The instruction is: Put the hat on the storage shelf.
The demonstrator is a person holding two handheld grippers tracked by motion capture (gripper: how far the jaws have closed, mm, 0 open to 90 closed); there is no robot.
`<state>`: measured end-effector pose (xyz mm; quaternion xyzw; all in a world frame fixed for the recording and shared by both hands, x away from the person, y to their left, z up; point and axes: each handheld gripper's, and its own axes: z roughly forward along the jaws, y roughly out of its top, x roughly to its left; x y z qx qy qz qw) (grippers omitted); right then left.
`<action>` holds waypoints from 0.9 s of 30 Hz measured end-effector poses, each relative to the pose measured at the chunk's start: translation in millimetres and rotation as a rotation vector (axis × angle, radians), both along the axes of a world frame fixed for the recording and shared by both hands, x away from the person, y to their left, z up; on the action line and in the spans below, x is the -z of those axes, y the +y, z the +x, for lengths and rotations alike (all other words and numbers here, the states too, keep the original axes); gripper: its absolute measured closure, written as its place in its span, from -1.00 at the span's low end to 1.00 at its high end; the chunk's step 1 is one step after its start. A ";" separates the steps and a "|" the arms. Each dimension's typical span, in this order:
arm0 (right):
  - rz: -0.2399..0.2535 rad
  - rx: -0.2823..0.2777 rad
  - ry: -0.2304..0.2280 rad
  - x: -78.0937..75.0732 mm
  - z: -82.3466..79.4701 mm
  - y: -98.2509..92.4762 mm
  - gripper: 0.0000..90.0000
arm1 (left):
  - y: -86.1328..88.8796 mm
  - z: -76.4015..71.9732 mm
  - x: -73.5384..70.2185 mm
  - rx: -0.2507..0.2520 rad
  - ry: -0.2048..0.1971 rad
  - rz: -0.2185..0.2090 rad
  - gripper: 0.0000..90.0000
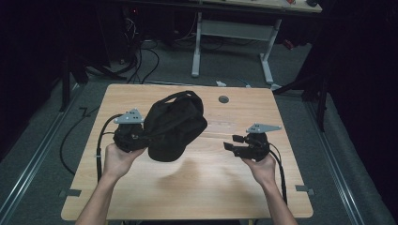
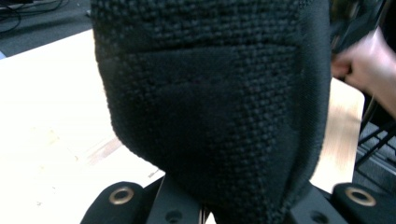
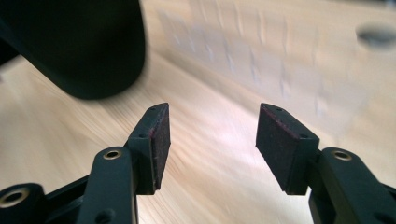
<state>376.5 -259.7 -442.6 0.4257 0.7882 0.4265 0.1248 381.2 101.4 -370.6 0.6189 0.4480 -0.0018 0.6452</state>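
Observation:
A black knitted cap hangs in the air over the left middle of the wooden table, casting a shadow on the wood. My left gripper is shut on the cap's left edge; in the left gripper view the cap covers the jaws' tips. My right gripper is to the right of the cap, apart from it, pointing left. Its jaws stand open with nothing between the pads. The cap's brim shows at the upper left of the right gripper view.
A round dark cable hole sits near the table's far edge, also seen as the hole. Beyond the table stand a white-legged desk and floor cables. The person's right hand shows behind the cap.

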 end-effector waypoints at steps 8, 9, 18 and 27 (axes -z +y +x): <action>-0.073 0.106 0.070 63.5 -6.4 -17.6 0.01 | -1.8 22.4 -5.5 -0.047 0.023 -0.030 0.91; -0.068 0.120 0.068 67.4 -6.9 -20.2 0.00 | -2.1 24.6 -6.2 -0.051 0.023 -0.035 0.91; -0.116 0.223 0.021 87.7 -9.4 -28.3 -0.07 | 1.6 43.0 -7.2 -0.132 0.021 -0.081 0.91; -0.211 0.245 -0.014 88.2 -9.7 -21.1 -0.12 | 9.8 55.2 -9.3 -0.231 0.007 -0.131 0.91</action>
